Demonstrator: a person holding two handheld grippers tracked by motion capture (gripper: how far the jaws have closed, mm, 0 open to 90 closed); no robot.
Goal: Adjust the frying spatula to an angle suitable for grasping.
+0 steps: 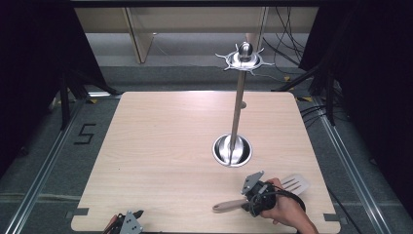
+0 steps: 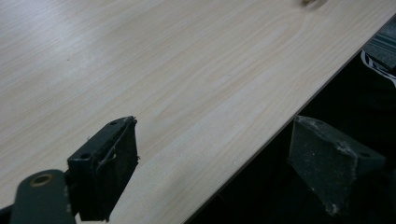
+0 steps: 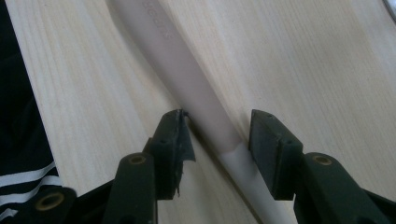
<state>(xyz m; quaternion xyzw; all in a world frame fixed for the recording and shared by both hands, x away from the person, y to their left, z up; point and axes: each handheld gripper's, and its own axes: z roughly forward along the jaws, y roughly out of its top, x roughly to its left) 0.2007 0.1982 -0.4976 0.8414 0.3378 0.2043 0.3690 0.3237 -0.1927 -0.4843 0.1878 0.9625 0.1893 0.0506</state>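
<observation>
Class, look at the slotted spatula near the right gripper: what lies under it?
The spatula lies on the wooden table. The right gripper straddles its handle, hiding the middle of it in the high view.

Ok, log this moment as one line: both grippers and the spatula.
right gripper: open, jaws astride spatula handle, pads not yet pressing | spatula: flat on table, near edge | left gripper: open, nothing held, at table edge

Spatula (image 1: 263, 195) flat on table (image 1: 160, 161)
Beige handle, pale slotted blade; lies near the front right edge, handle pointing left, blade to the right
</observation>
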